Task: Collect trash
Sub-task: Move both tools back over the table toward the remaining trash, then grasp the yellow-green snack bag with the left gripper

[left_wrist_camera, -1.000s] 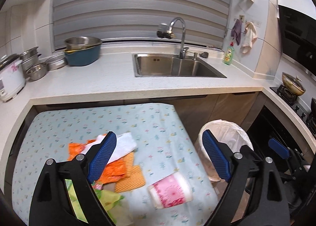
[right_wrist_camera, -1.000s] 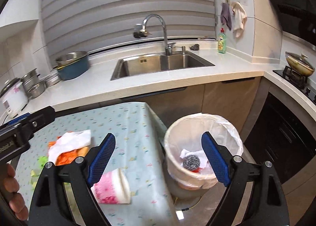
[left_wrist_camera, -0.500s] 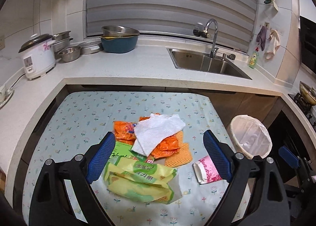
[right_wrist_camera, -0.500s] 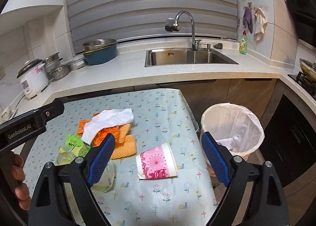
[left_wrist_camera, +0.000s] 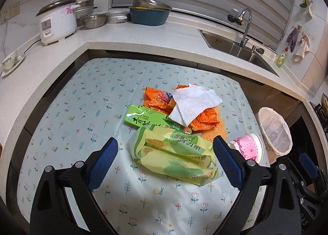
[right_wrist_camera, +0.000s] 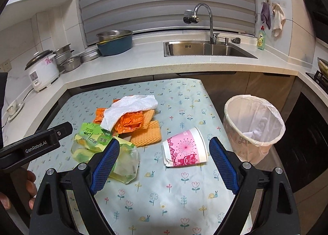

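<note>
Here, left gripper (left_wrist_camera: 165, 159) fingers spread wide, empty, over yellow-green snack bag (left_wrist_camera: 174, 157). Pink paper cup (right_wrist_camera: 184, 147), crumpled white rim, lies on its side on floral tablecloth (right_wrist_camera: 164, 198), long axis left-right, mouth facing left. Right gripper (right_wrist_camera: 164, 159) released around it; lined bin (right_wrist_camera: 254, 128) right.

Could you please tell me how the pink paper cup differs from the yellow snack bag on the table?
The paper cup is a stiff cone lying on its side; the snack bag is soft, crinkled and flat. The cup is pink and white with a dented rim; the bag is yellow-green and partly see-through. The cup lies alone, nearer the bin; the bag touches the wrapper pile. Both rest on the flowered cloth, ungripped.
</note>
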